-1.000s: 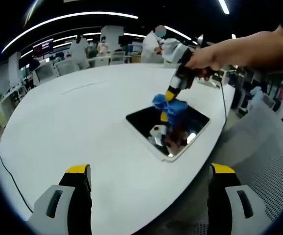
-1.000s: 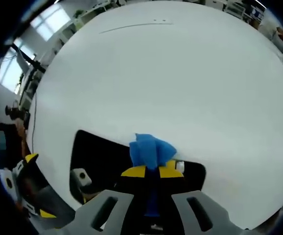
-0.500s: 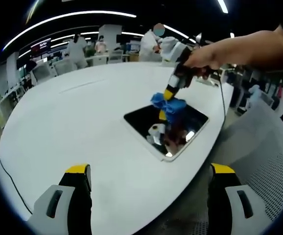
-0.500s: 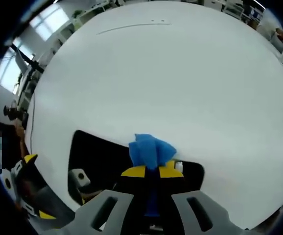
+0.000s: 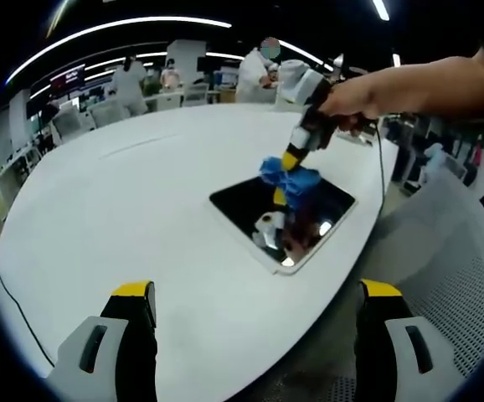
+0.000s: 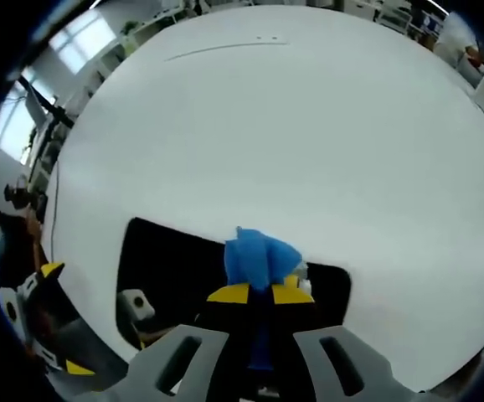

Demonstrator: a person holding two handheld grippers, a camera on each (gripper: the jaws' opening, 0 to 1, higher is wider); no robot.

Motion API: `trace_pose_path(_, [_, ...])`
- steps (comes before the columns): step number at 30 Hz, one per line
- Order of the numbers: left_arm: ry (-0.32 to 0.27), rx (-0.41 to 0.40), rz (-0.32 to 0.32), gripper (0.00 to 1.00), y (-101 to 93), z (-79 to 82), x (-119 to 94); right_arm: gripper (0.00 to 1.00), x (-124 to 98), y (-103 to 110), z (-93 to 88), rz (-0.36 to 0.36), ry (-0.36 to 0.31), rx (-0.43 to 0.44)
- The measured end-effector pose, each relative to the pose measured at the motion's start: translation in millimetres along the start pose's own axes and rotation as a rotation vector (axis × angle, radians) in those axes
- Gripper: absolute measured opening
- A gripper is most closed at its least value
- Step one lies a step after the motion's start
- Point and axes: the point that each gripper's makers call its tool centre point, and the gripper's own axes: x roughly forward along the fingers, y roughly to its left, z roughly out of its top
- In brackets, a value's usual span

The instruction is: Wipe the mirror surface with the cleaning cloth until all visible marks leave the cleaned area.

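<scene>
Between the right tongs (image 6: 259, 293), whose jaws clamp it, a blue cleaning cloth (image 6: 259, 255) presses on the dark mirror (image 5: 246, 199) lying flat near the white tabletop (image 5: 125, 218) edge. Left tongs (image 5: 254, 322) gape wide, well short of it.

Right tongs (image 5: 291, 161) press cloth (image 5: 289, 178) (blue) onto mirror (image 5: 246, 205).

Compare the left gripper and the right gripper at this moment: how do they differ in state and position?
The right gripper is shut on the blue cloth and presses it on the mirror; the left gripper is open and holds nothing. The right gripper is over the mirror, while the left gripper hangs back near the table edge, apart from the mirror. Both have yellow jaw tips.
</scene>
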Motion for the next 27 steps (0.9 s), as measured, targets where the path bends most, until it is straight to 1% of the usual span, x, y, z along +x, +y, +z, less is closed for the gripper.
trace_pose_path(2, [0.000, 0.003, 0.001, 1.00, 0.5, 0.4, 1, 0.01, -1, 2, -5.3, 0.003, -0.010, 0.004])
trace_pose_path(6, [0.000, 0.005, -0.003, 1.00, -0.5, 0.8, 1, 0.01, -3, 6, -15.8, -0.005, -0.027, -0.023])
trace_pose_path(9, [-0.011, -0.005, 0.003, 1.00, 0.8, 2.5, 1, 0.01, -6, 8, -23.5, 0.002, -0.037, 0.000])
trace_pose_path(12, [-0.009, -0.012, 0.008, 1.00, 2.2, 0.6, -1, 0.01, -7, 11, -28.6, 0.007, -0.042, 0.001])
trace_pose_path(20, [-0.004, -0.012, 0.007, 1.00, 2.2, 0.2, -1, 0.01, -12, 17, -45.7, 0.024, -0.036, 0.006])
trace_pose_path(27, [-0.005, -0.005, 0.006, 1.00, 1.5, 1.5, -1, 0.01, -15, 23, -61.3, 0.016, -0.029, -0.011])
